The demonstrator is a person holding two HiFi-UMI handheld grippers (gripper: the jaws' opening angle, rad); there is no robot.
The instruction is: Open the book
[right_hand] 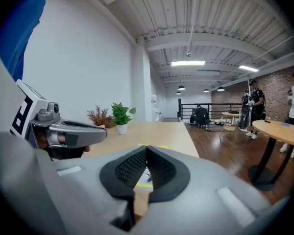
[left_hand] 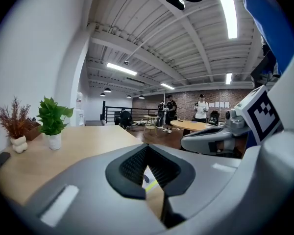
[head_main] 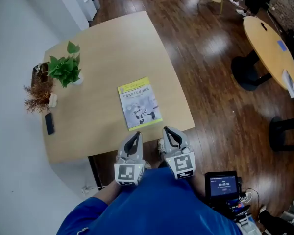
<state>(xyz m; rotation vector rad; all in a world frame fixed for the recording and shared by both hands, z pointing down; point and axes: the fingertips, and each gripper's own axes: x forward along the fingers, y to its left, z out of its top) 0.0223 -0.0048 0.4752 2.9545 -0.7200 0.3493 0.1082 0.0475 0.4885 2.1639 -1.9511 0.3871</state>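
A closed book [head_main: 139, 103] with a yellow and white cover lies flat on the light wooden table [head_main: 112, 48], close to the near edge. Both grippers hover side by side just short of that edge, below the book in the head view. My left gripper [head_main: 135, 135] is shut with nothing in it, and so is my right gripper [head_main: 167, 131]. In the left gripper view the pads of the left gripper [left_hand: 147, 148] meet, and a strip of the book [left_hand: 150, 180] shows behind them. The right gripper [right_hand: 147, 149] likewise shows shut jaws with the book [right_hand: 145, 179] beyond.
A green potted plant [head_main: 66, 70], a dried plant in a white pot [head_main: 38, 96] and a black phone [head_main: 49, 123] sit along the table's left side. A round table [head_main: 272, 48] stands at the right. A device with a small screen [head_main: 223, 185] is near my right side. People stand far off.
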